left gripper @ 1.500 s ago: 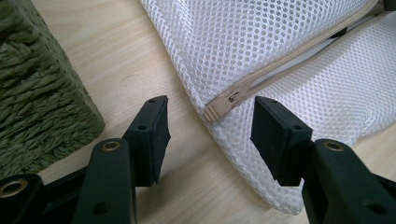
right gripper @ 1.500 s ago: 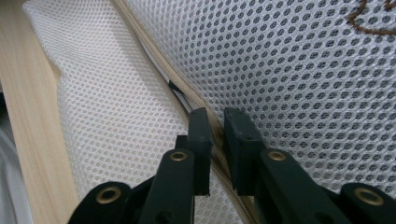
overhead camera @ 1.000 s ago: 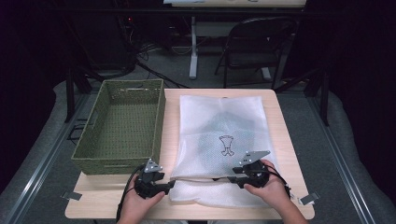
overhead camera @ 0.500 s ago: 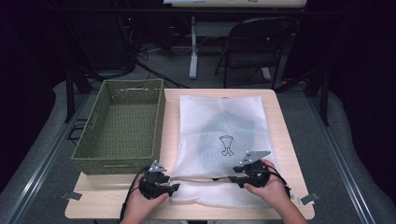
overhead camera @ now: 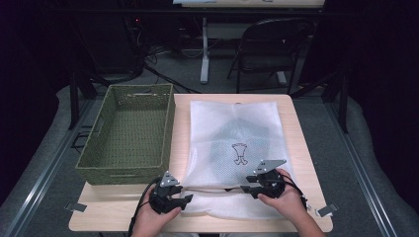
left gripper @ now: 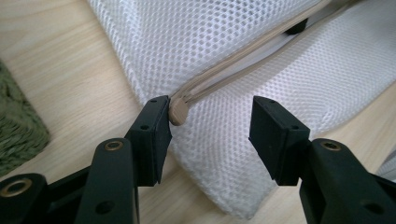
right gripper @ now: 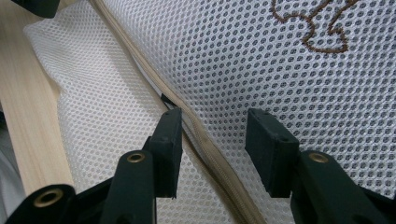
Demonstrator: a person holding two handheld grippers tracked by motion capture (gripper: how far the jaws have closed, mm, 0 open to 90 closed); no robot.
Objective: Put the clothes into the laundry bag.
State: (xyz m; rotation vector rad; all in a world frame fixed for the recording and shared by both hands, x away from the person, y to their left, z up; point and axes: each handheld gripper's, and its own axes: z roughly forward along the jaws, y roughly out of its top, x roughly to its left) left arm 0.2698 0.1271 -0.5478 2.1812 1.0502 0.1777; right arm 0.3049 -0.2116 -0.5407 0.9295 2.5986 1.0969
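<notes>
White mesh zippered bag [overhead camera: 237, 148] flat on light wooden table [overhead camera: 306, 148]. Left gripper [left gripper: 210, 135] fingers apart at beige zipper end [left gripper: 178, 111]; right gripper [right gripper: 212, 140] fingers apart, straddling zipper.

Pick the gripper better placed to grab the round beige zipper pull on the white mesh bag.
Left. The left gripper is open with the round beige zipper pull touching one jaw; the right gripper straddles plain zipper track.

Both claws are matte black: the left claw [left gripper: 210, 119] shows blocky rectangular pads [left gripper: 152, 135] on thick arms with brass-ringed screw holes. The right claw [right gripper: 212, 140] is built the same. From above, grey three-cornered plates top each, a black cable trailing off the left; hands are bare, no sleeves.
</notes>
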